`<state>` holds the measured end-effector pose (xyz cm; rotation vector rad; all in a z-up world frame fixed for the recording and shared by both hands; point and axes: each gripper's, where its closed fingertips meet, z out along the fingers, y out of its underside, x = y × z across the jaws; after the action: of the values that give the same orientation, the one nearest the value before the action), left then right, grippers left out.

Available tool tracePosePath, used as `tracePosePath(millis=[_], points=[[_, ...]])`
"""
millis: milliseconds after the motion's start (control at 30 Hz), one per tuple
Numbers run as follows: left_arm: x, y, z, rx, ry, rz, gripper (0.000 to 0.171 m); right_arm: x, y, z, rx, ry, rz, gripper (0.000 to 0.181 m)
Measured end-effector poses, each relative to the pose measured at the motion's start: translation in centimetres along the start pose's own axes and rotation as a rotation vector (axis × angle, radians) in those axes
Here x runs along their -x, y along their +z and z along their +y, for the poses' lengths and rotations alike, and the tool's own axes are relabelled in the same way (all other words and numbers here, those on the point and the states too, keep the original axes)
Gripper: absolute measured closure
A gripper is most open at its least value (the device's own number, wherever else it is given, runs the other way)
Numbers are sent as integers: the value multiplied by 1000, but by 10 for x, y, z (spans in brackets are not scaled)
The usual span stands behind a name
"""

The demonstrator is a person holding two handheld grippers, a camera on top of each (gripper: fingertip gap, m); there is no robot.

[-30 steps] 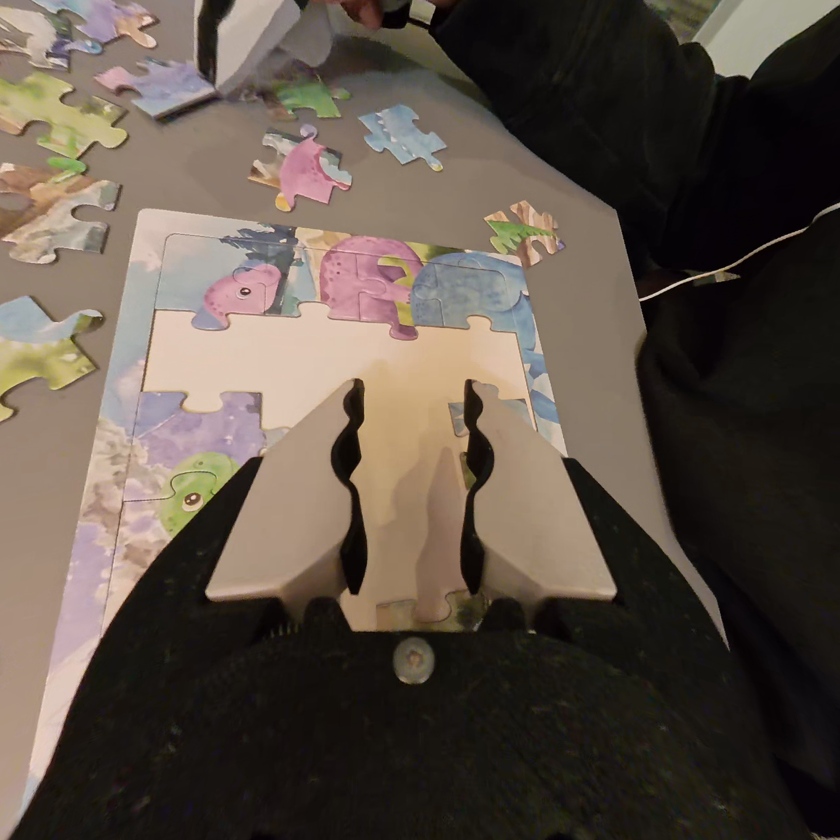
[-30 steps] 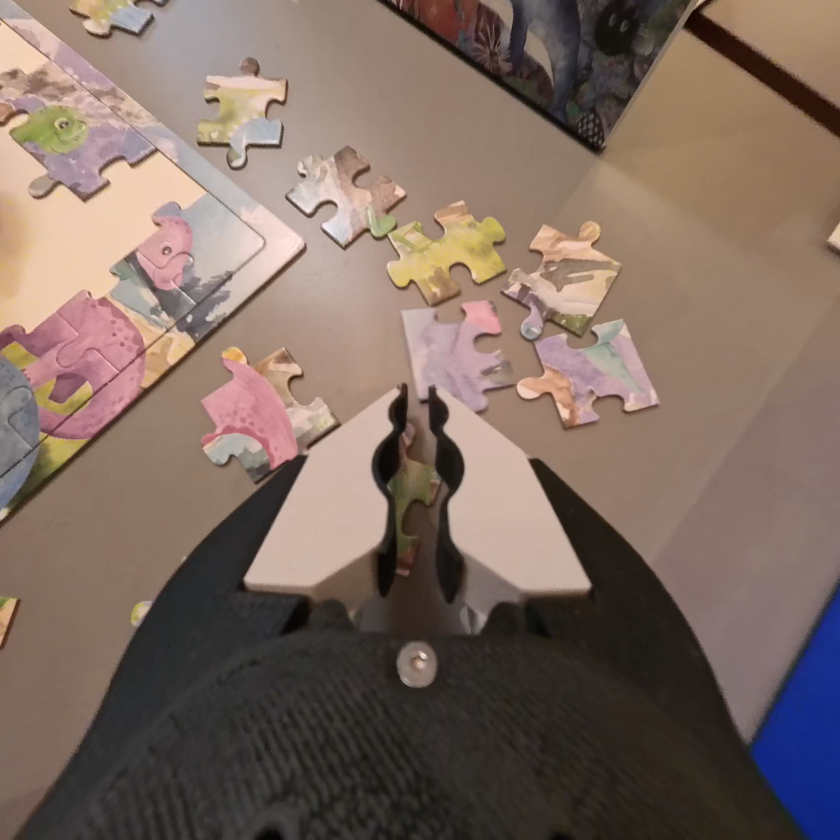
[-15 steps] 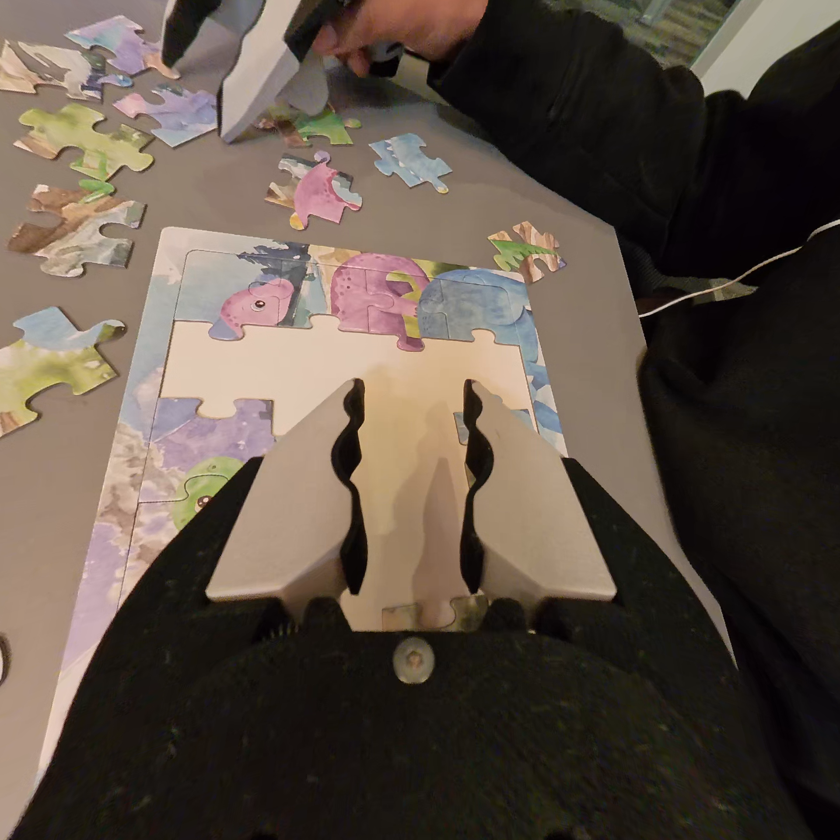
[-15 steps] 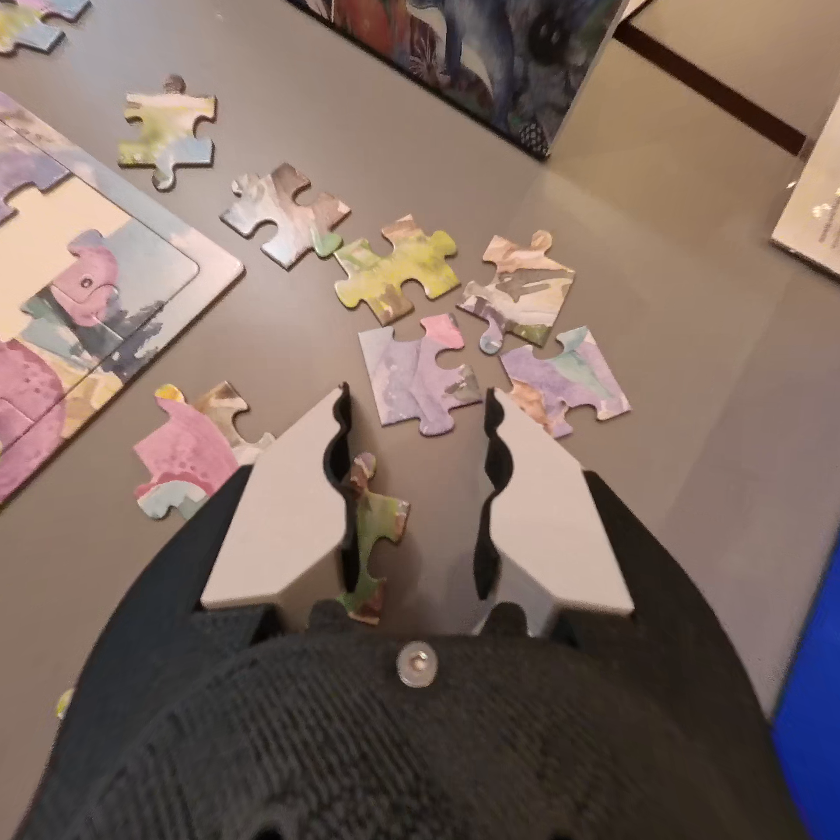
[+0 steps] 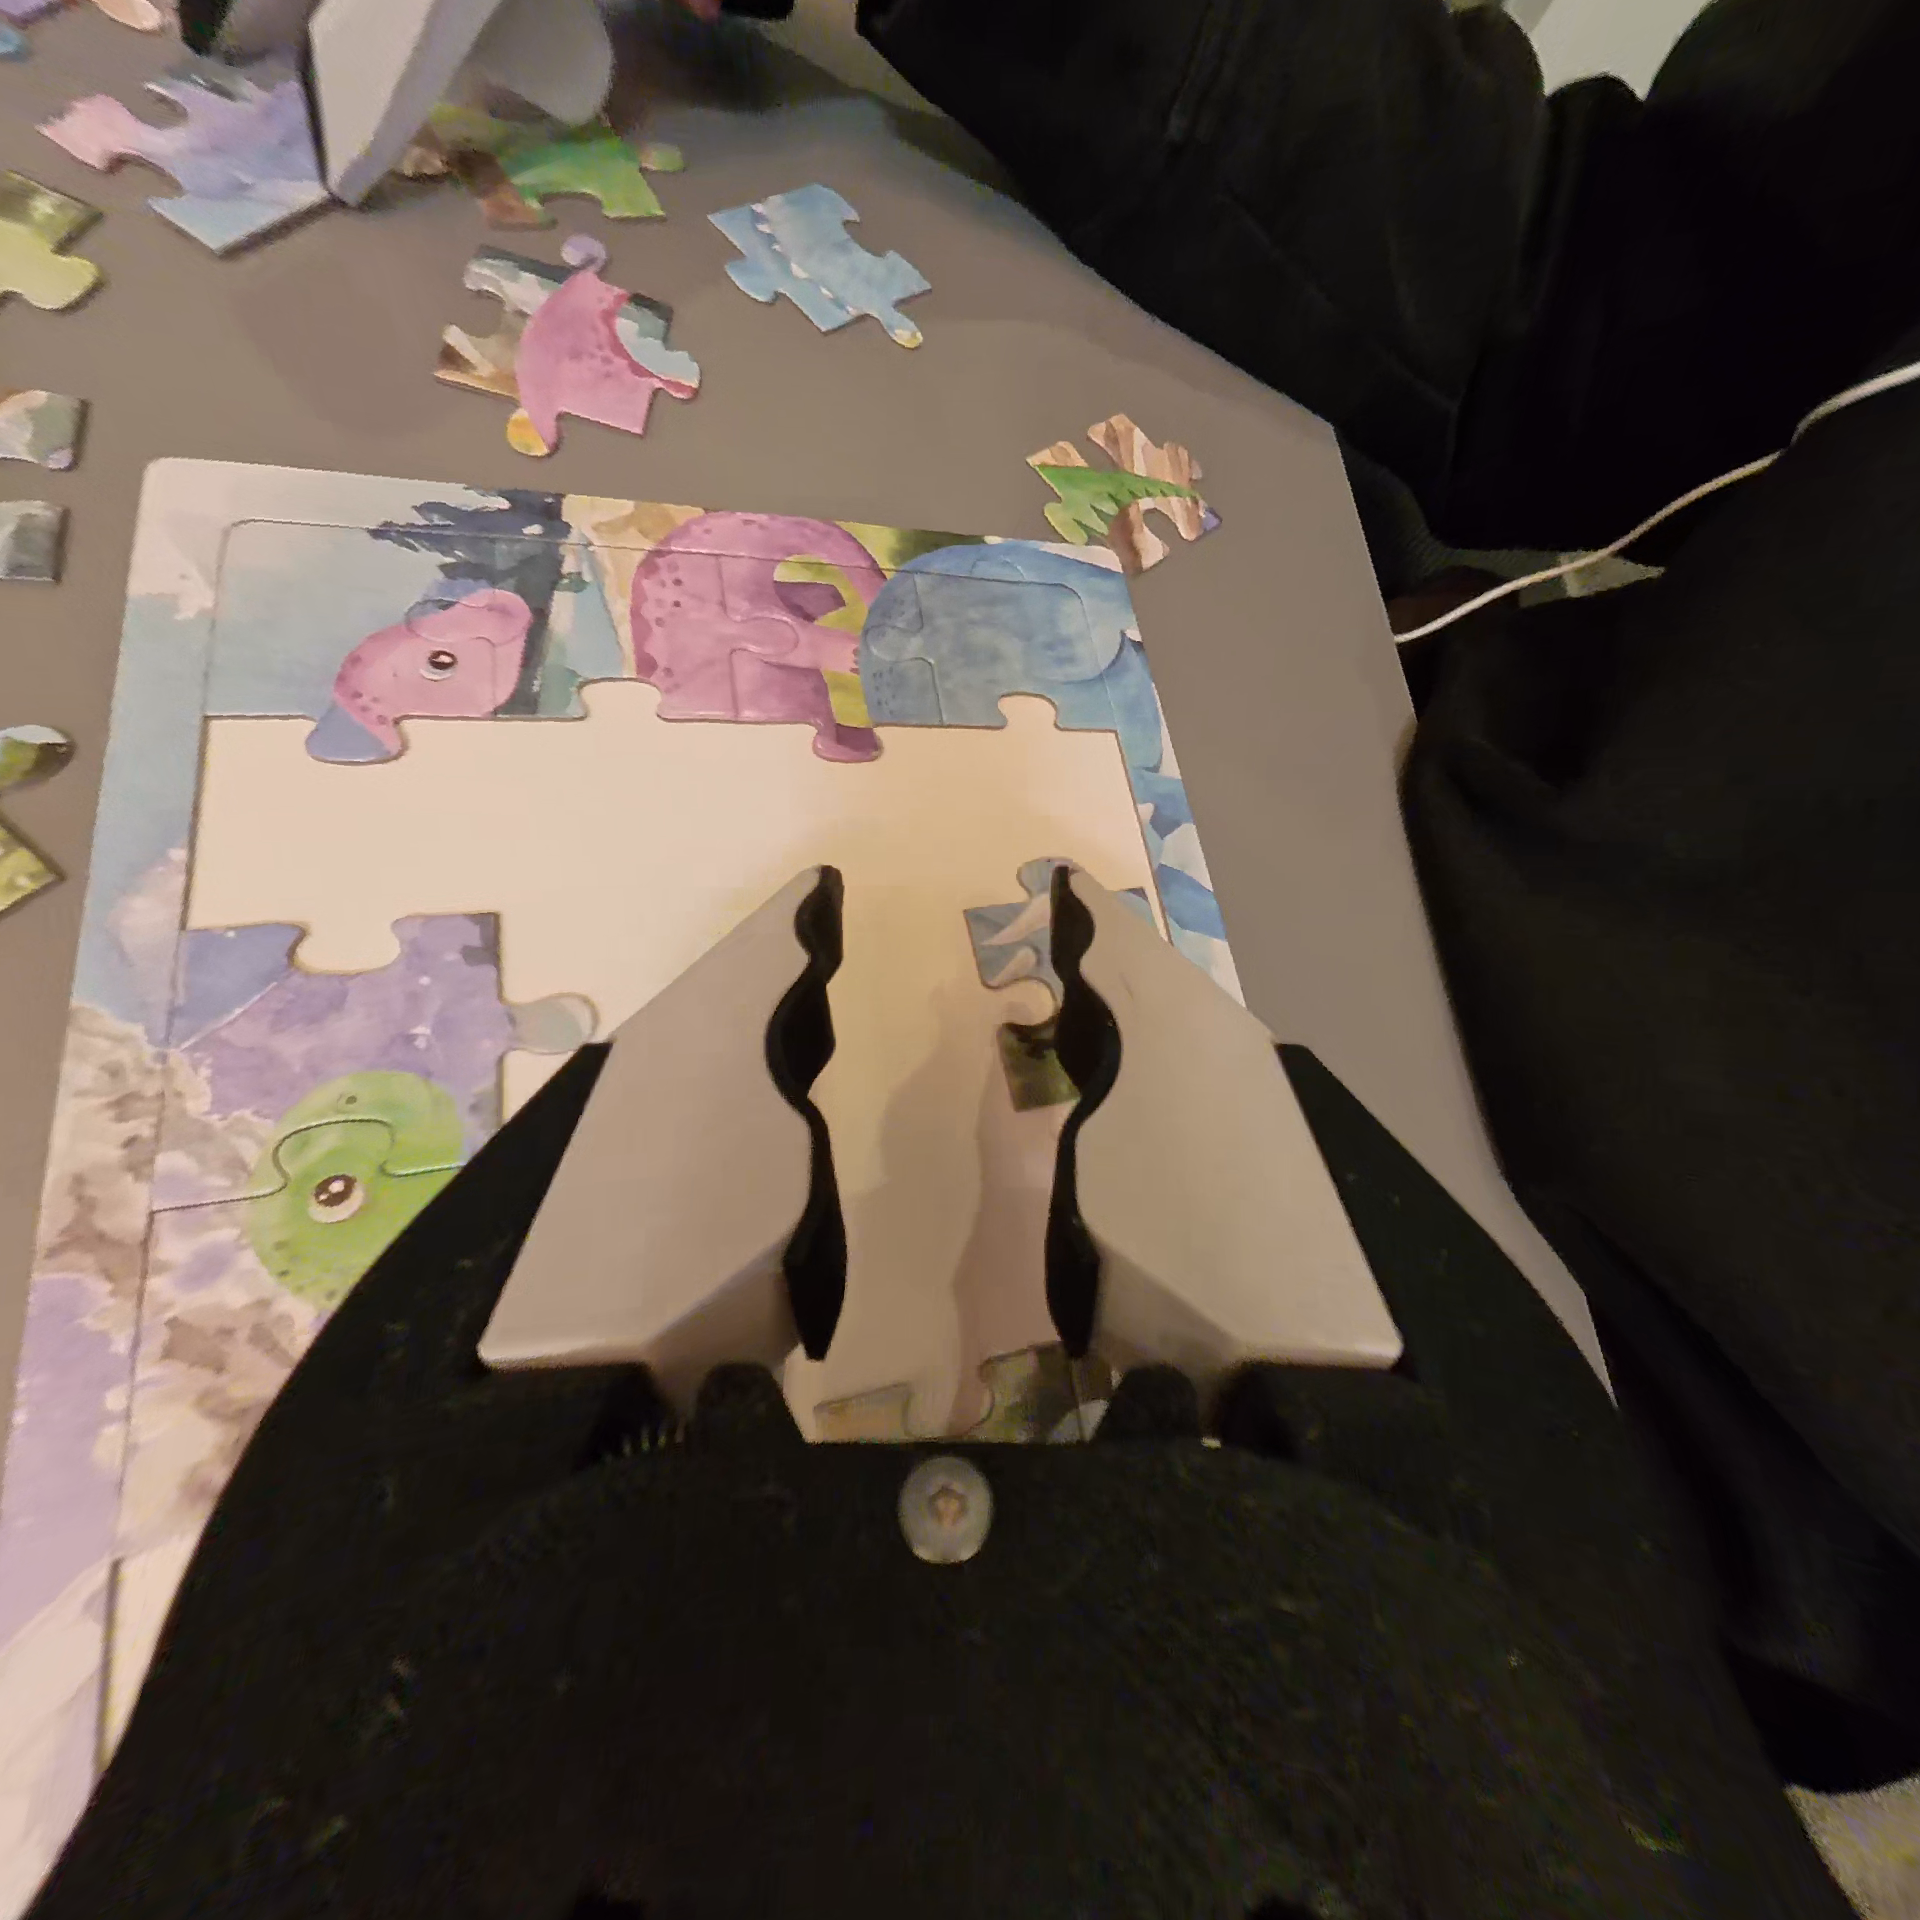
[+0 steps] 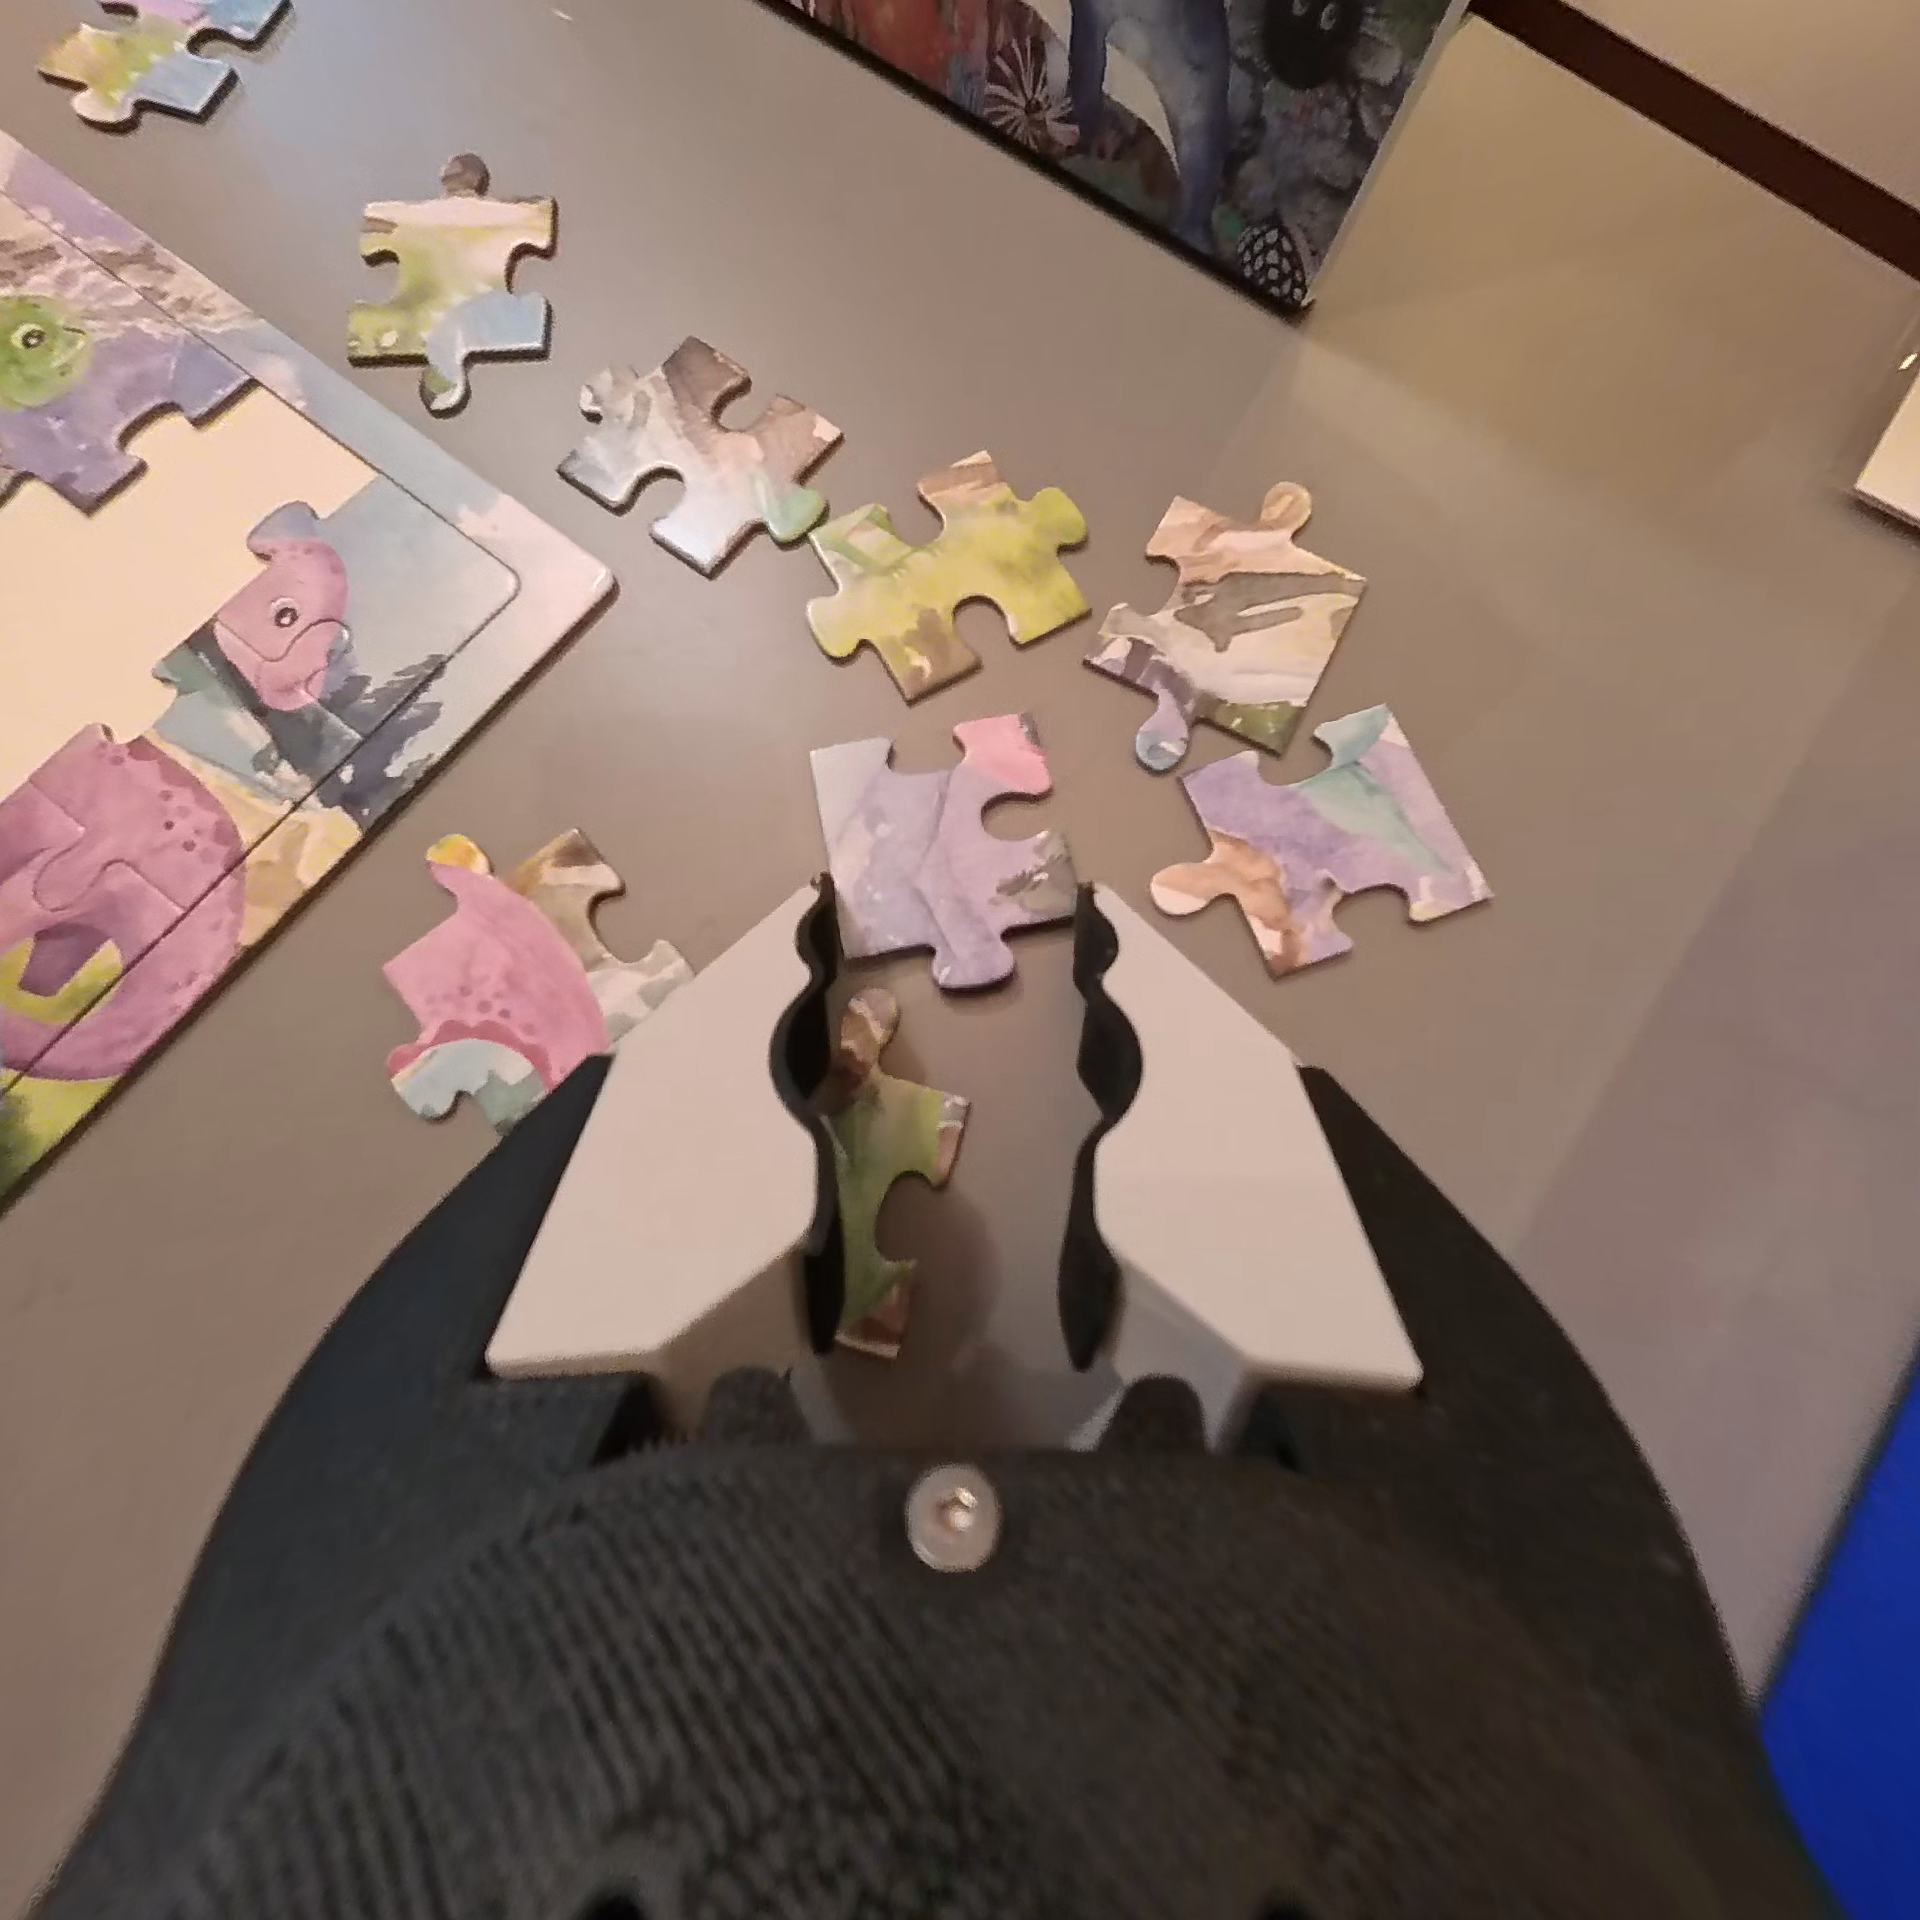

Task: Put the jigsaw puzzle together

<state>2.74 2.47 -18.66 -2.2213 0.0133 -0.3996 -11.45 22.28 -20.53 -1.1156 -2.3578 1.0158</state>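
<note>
The puzzle board (image 5: 623,831) lies on the grey table with its far row of pink, purple and blue dinosaur pieces (image 5: 748,634) in place and a bare cream middle. My left gripper (image 5: 943,883) hangs open and empty over that bare part. My right gripper (image 6: 954,904) is open over the table. A green-brown piece (image 6: 883,1164) lies between its jaws, against the left finger. A purple piece (image 6: 935,852) lies just ahead of the fingertips. The board's corner (image 6: 540,613) shows at the left. The right gripper (image 5: 416,94) also shows at the far left of the left wrist view.
Loose pieces lie around: pink (image 6: 499,987), grey-brown (image 6: 696,457), yellow-green (image 6: 945,582), beige (image 6: 1226,623), purple-teal (image 6: 1320,842), blue (image 5: 821,260). A dark picture panel (image 6: 1143,94) stands at the back. A person's black sleeve (image 5: 1558,312) borders the table's right edge.
My right gripper has opened and let go of the green-brown piece, which now lies by its left finger. My left gripper stays open over the board, now slightly closer.
</note>
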Motion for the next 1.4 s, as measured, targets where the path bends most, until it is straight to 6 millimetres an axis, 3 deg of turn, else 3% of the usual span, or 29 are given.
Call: tracePosePath(millis=[200,333,533,700,833,1033,1100,1400], points=[[-10,6,8,60,6,45,133,11,-13,-16,-91,-29,-44,137],[-11,7,12,80,3,56,133,33,-19,-30,-158,-94,-127,137],[-11,4,16,89,-15,72,135,118,-26,-47,-233,-300,-374,137],[-14,1,20,88,-49,116,136,190,-25,-25,-180,-494,-485,137],[-22,1,23,114,-38,140,133,223,-27,-3,-132,-560,-545,137],[-32,5,23,122,-37,198,129,229,-21,13,-60,-580,-555,137],[-32,5,22,121,-37,203,129,227,-20,16,-53,-590,-552,154],[-33,5,23,116,-33,215,128,230,-19,15,-61,-559,-573,140]])
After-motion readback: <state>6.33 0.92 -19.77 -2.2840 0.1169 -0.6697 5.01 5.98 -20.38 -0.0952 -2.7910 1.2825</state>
